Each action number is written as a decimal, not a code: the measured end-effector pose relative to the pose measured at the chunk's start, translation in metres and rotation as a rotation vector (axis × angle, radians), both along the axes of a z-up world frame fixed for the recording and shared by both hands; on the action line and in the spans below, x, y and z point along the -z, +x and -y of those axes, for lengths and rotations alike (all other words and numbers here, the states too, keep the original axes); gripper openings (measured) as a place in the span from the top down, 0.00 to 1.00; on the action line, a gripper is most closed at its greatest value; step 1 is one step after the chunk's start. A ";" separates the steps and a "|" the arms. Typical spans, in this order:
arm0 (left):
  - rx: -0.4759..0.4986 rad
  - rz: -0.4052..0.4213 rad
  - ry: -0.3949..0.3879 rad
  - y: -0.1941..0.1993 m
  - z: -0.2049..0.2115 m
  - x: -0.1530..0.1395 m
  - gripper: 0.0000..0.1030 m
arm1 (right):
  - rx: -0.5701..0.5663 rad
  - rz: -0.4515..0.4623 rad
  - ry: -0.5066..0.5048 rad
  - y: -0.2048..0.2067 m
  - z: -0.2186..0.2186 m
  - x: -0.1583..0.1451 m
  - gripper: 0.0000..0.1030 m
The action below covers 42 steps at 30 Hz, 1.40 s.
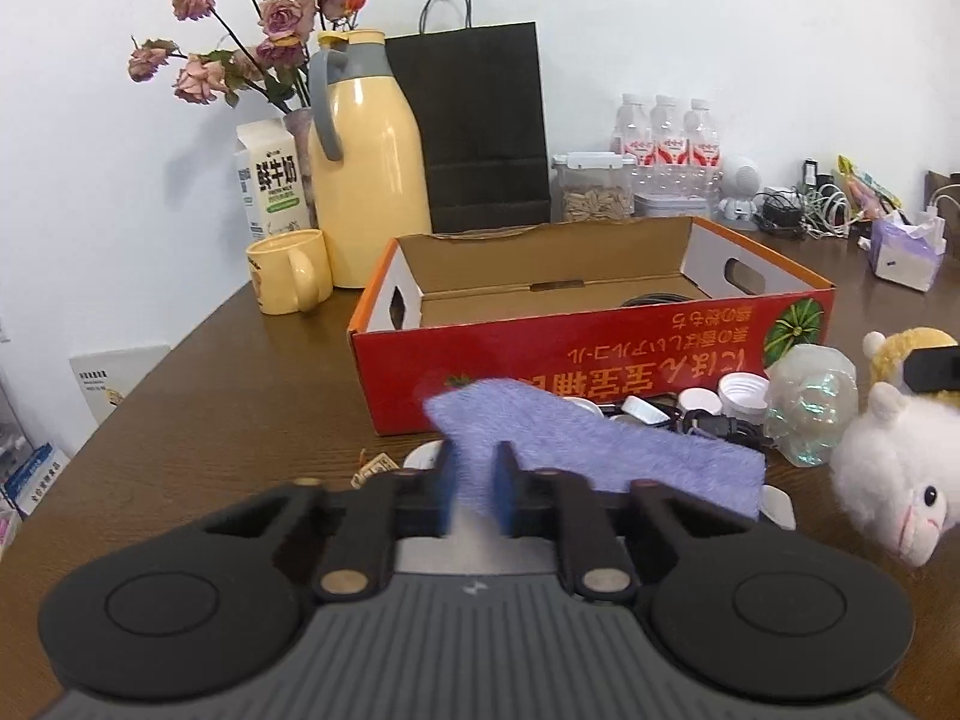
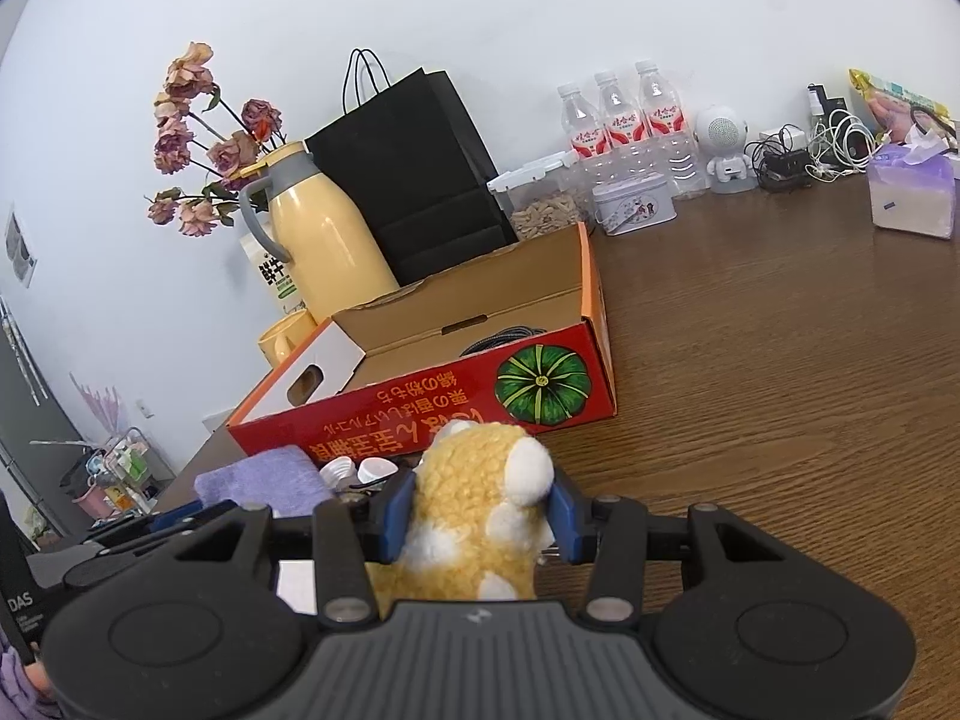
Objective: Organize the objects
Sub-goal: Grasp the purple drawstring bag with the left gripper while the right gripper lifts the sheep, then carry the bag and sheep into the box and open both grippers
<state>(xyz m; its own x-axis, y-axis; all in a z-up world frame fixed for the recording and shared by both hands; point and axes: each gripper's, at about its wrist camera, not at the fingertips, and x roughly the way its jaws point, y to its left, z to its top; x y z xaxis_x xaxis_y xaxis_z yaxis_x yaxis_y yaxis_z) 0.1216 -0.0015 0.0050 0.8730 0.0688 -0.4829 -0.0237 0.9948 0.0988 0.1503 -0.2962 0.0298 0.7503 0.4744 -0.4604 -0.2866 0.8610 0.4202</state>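
The left gripper (image 1: 477, 483) has its 2 blue pads pinched on the near edge of a purple cloth (image 1: 576, 450), which lies on the brown table (image 2: 780, 390) just in front of the red cardboard box (image 1: 600, 360). The cloth looks light, fluffy and completely limp; I expect it to droop and trail from that edge once lifted, so a hold nearer the middle or on a bunched fold would carry it more neatly over the box wall. It may also drag across the white bottle caps (image 1: 744, 390) and the dark cable bits lying beside it.

The right gripper (image 2: 483, 519) is clamped on a yellow plush toy (image 2: 474, 516) with white patches, its pads pressing into the sides of the body. The toy seems soft and light, squashing under the pads, so the hold should be forgiving and not slippery.

A white plush lamb (image 1: 894, 468) and a clear, iridescent skull-shaped piece (image 1: 813, 408) sit to the right of the cloth, near the box front. The skull looks hard and smooth, possibly breakable, and wants a gentler squeeze across its widest part. The box stands open, nearly empty apart from a dark cable inside.
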 end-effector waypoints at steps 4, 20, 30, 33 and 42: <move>0.022 0.005 -0.018 -0.003 -0.001 -0.002 0.97 | -0.004 0.000 0.003 -0.003 -0.002 -0.001 0.56; 0.155 0.204 -0.059 -0.006 0.008 -0.082 0.97 | -0.032 0.072 0.025 0.013 -0.020 -0.037 0.56; 0.199 0.270 -0.100 0.054 0.010 -0.130 0.97 | -0.044 0.129 0.022 0.073 -0.045 -0.074 0.56; 0.228 0.252 -0.136 0.084 0.009 -0.134 0.97 | -0.036 0.137 0.015 0.099 -0.052 -0.080 0.56; 0.189 0.021 -0.222 0.186 -0.008 -0.084 0.97 | -0.023 0.050 -0.047 0.182 -0.076 -0.051 0.56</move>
